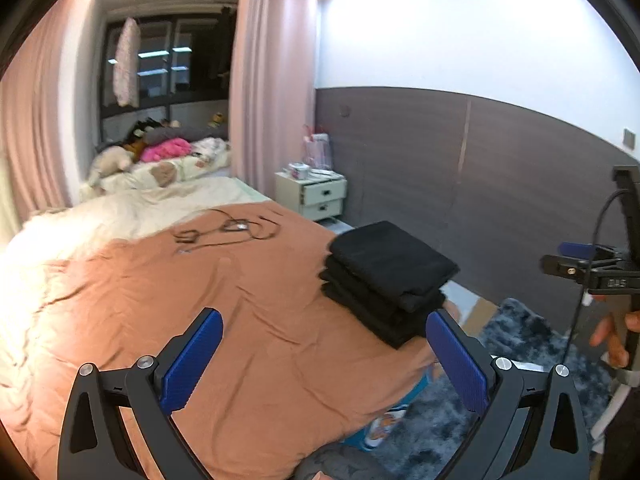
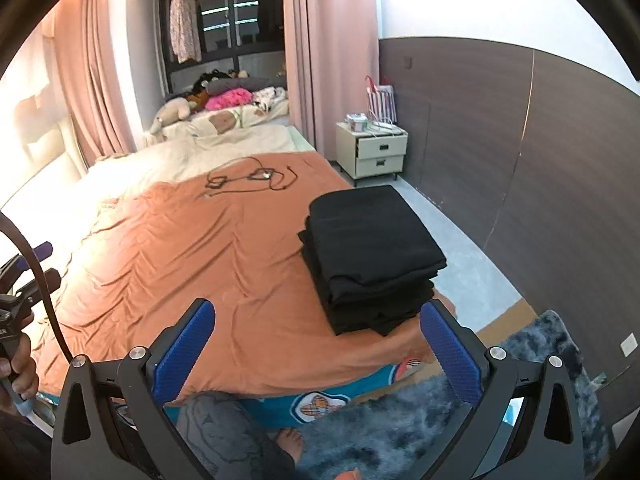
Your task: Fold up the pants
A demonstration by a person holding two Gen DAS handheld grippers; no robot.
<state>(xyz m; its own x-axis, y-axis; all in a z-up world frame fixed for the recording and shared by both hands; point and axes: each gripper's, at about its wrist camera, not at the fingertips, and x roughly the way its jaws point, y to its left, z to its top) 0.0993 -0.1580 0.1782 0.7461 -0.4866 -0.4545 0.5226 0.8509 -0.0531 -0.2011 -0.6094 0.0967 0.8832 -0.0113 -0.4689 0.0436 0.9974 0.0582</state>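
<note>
Pants point(image 2: 370, 258), black and folded into a neat stack of several layers, sit on the orange bedspread point(image 2: 192, 264) close to the bed's right-hand edge, with the grey floor point(image 2: 460, 248) just beyond them. Left claw point(image 1: 324, 360) hangs above the near end of the bed with its blue-padded fingers point(image 1: 192, 360) spread wide apart and nothing between them; the stack lies ahead of it and toward its right finger, not touching either pad. Right claw point(image 2: 316, 354) is likewise fully spread and empty, held over the foot of the bed, the stack just ahead of its right finger and apart from it. In the left wrist view the other claw's handle shows at the far right edge, gripped by a hand point(image 1: 612, 336); in the right wrist view a hand point(image 2: 18, 364) grips a handle at the far left edge. A tangle of dark cable point(image 2: 252, 178) lies on the bedspread farther up the bed, well apart from the stack. Beyond it are cream bedding point(image 2: 224, 146), soft toys and a pink cushion point(image 2: 228, 99). A cream nightstand point(image 2: 376, 152) with two drawers stands by the dark wall panel point(image 2: 520, 128), and a shaggy blue-grey rug point(image 2: 400, 432) covers the floor at the foot of the bed, where a bare foot point(image 2: 290, 440) shows.
</note>
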